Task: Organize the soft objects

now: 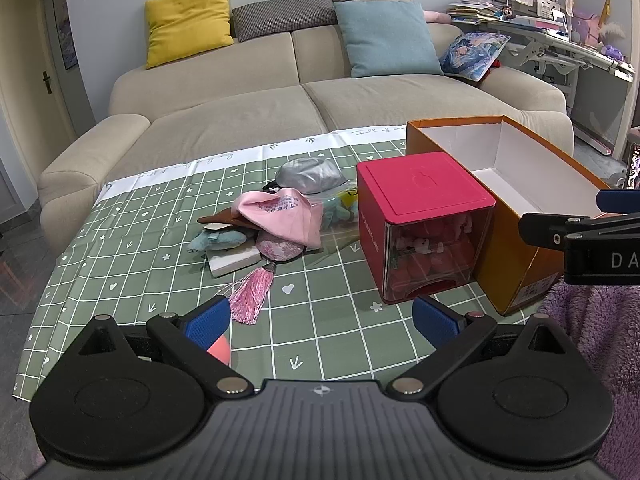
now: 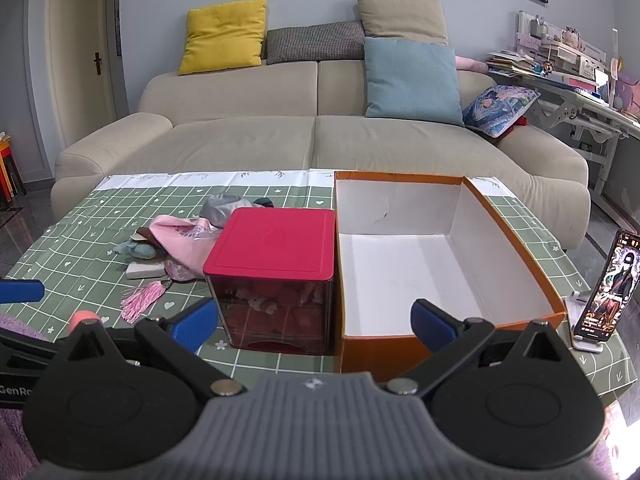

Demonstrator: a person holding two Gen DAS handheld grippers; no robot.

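Observation:
A heap of soft things lies mid-table: a pink cloth, a silver pouch, a pale blue plush, a pink sachet with tassel. An empty orange box stands open at the right, beside a red-lidded clear case holding small plush toys. My left gripper is open and empty, near the table's front. My right gripper is open and empty, in front of the case and the box.
A small pink ball lies by my left finger. A phone on a stand is right of the box. A white flat box lies under the heap. A beige sofa stands behind the table.

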